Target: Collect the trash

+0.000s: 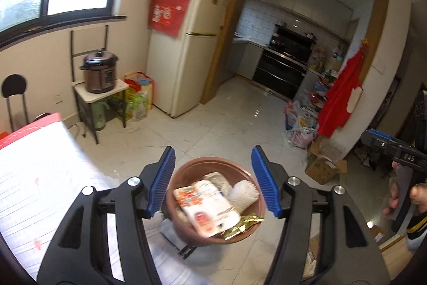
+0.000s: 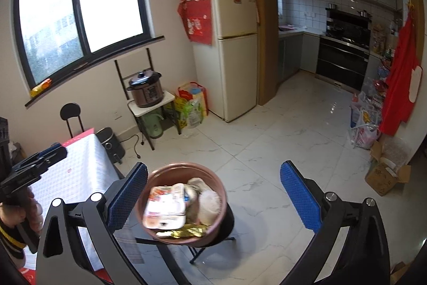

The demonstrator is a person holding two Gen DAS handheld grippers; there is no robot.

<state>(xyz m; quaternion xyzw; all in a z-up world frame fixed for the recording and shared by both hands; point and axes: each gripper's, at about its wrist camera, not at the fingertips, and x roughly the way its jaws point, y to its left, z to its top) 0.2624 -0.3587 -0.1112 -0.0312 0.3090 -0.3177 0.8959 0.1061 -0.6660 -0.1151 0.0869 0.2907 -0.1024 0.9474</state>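
Note:
A brown round bin (image 1: pixel 184 231) stands on a black folding stool on the floor. It holds a white and orange snack packet (image 1: pixel 206 207), a white foam net (image 1: pixel 242 195) and a gold wrapper (image 1: pixel 244 226). My left gripper (image 1: pixel 213 180) is open above the bin, a blue pad on each side of it, empty. In the right wrist view the bin (image 2: pixel 205 234) sits left of centre, with the packet (image 2: pixel 165 207) and gold wrapper (image 2: pixel 184 231) inside. My right gripper (image 2: pixel 213 199) is wide open and empty above it.
A table with a white checked cloth (image 2: pixel 77 172) stands at the left, a black air fryer (image 2: pixel 110 143) beside it. A fridge (image 2: pixel 234 50), a cooker on a small stand (image 2: pixel 146 91) and bags line the wall. Cardboard boxes (image 2: pixel 384 175) and bags sit at the right.

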